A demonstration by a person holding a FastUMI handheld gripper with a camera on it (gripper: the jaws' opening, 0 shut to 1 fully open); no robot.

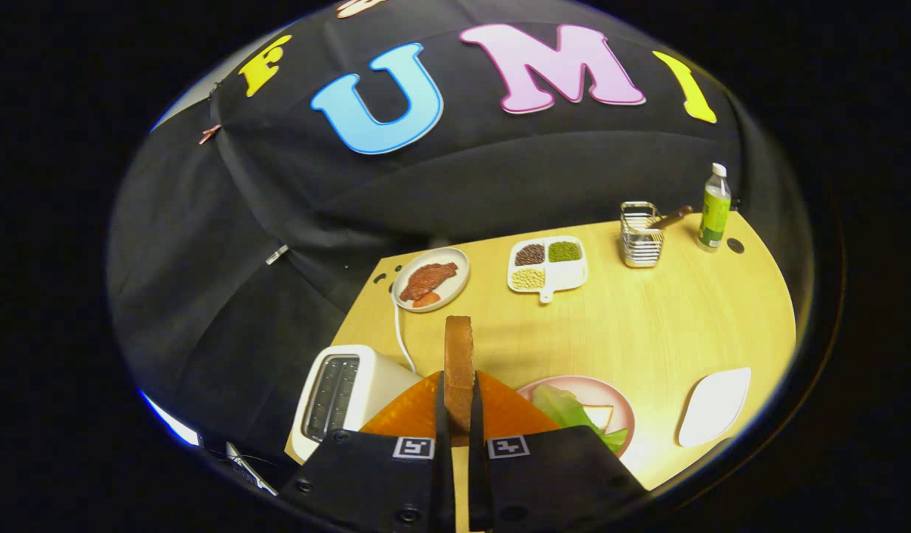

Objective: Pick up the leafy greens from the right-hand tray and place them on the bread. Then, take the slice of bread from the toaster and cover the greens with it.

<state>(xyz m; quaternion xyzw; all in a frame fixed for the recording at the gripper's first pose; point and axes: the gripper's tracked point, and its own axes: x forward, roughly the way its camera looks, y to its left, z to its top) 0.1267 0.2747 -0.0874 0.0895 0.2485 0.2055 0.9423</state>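
My gripper (459, 403) is shut on a slice of toasted bread (459, 363), held edge-on and upright between the fingers, lifted above the table. The white toaster (344, 396) stands below to the left of the fingers, its slots showing dark. To the right of the fingers a pink plate (607, 392) holds leafy greens (566, 407) lying over a pale slice of bread (599, 416). Further right lies a white tray (715, 406) with nothing on it.
At the table's far side sit a white plate with meat (430, 280), a divided dish of beans (548, 264), a wire basket (640, 234) with a wooden-handled tool, and a green bottle (714, 209). The toaster's white cord (400, 333) runs back toward the plate.
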